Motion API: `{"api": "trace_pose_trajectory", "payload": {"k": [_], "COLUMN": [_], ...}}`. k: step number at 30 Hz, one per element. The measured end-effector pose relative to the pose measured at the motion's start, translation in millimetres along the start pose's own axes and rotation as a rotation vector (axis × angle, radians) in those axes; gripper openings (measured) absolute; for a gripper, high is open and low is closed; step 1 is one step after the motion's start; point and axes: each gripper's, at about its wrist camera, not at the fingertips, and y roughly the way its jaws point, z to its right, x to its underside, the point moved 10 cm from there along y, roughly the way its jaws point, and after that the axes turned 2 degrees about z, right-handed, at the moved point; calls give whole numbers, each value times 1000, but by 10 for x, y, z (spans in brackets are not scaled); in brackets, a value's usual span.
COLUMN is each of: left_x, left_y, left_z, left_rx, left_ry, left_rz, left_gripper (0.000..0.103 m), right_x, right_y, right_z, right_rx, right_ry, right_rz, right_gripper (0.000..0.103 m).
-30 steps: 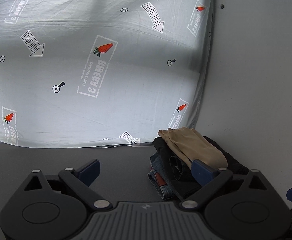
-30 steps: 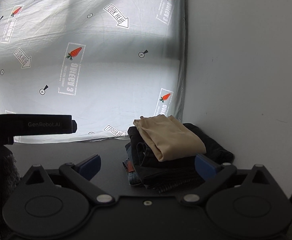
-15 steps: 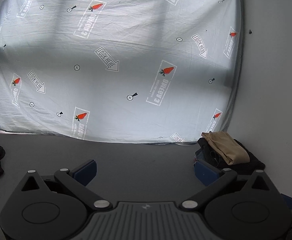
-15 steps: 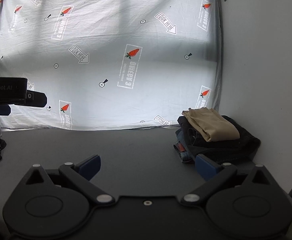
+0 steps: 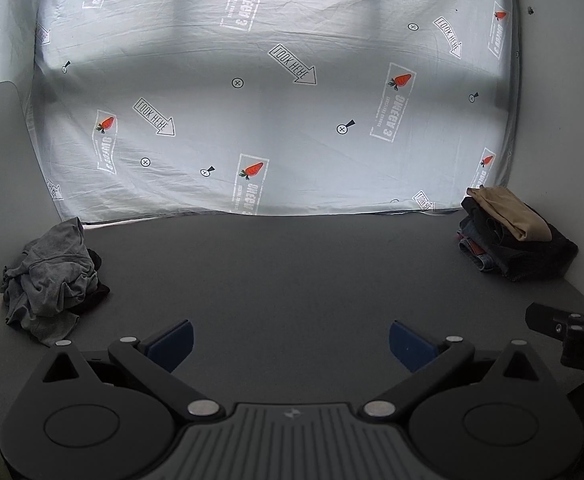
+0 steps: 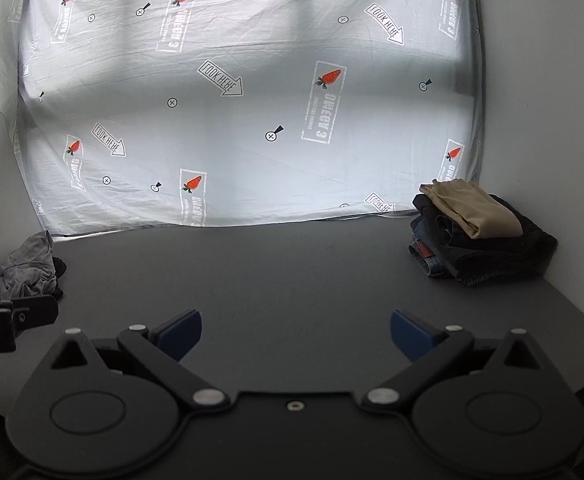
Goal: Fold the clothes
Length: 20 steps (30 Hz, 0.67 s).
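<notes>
Both grippers, left (image 5: 290, 342) and right (image 6: 295, 334), hover mid-counter (image 5: 292, 272), jaws released, empty. Crumpled grey garment (image 5: 48, 276) far left; folded stack (image 6: 479, 232) far right. Likely best: pinch one edge, drag it to open counter before spreading.

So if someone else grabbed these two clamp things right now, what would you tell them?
Left gripper: open, empty, above the dark table.
Right gripper: open, empty, also above the table.
Done: a folded stack sits at the far right by the wall, with a tan garment on top of dark clothes and jeans.
Left: a crumpled grey garment lies at the far left with something dark under it, unfolded. It is probably next: bring it to the middle, spread it flat, fold it and add it to the stack.
</notes>
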Motion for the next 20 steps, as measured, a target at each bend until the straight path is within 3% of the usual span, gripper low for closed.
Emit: {"api": "trace_pose_trajectory", "payload": {"k": [3,8,20], "left_x": [53,104,161], "left_y": [-42,-68,-93], "left_z": [-199,-464,-602], "left_rx": [-14,-56,-58], "left_ry": [-21,-21,-94], "left_rz": [-12,-11,-18], "left_gripper": [103,103,103], "right_x": [30,77,126], "right_y": [-106,-149,-122], "right_z": [-211,-515,-757], "right_rx": [-52,-68,-94], "right_ry": [20,-12,-73], "right_rz": [-6,-10,-35], "right_gripper": [102,102,102]}}
